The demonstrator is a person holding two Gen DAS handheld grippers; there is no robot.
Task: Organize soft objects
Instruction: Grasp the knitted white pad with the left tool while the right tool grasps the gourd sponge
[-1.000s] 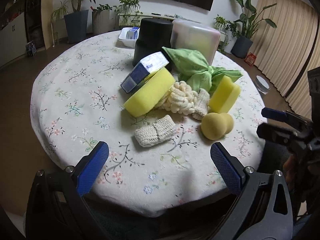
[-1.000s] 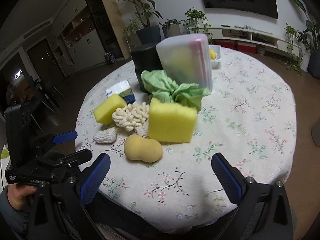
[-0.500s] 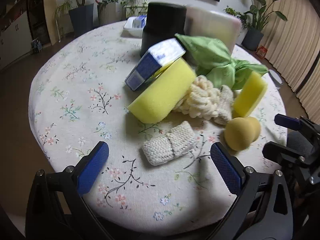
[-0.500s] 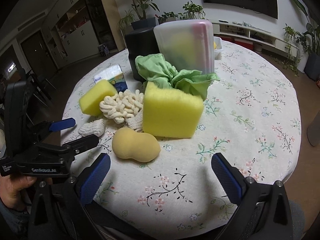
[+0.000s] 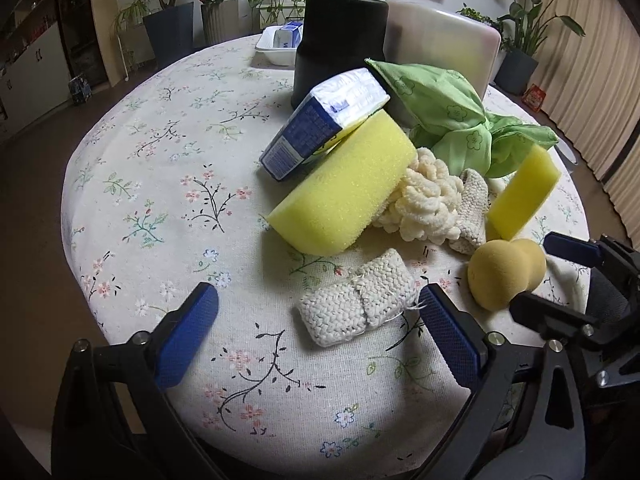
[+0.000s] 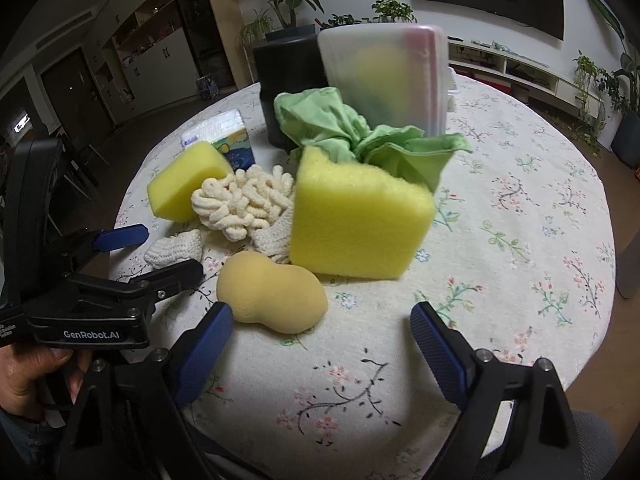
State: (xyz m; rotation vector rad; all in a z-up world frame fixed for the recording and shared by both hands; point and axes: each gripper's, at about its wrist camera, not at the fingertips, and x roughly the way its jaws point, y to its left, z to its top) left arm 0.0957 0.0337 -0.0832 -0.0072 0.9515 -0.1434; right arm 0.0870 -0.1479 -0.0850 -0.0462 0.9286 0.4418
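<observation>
Both grippers have advanced toward the pile; left gripper (image 5: 318, 316) spread, flanking the knitted cloth (image 5: 356, 298); right gripper (image 6: 320, 330) spread, beside the peanut-shaped sponge (image 6: 272, 292).

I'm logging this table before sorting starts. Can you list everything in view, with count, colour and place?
Sponge blocks: 2, yellow, mid-table, one each side of the pile.
Peanut-shaped sponge: 1, tan, nearest the right gripper.
Knitted pad: 1, off-white, by the left gripper.
Chenille mitt: 1, cream, between the blocks.
Cloth: 1, green, behind the blocks.
Tissue pack: 1, blue-white, leaning on a block.
Black container: 1, at the back.
Translucent box: 1, beside it.
White tray: 1, far edge.
Tablecloth: floral white.
Left gripper: open.
Right gripper: open.
</observation>
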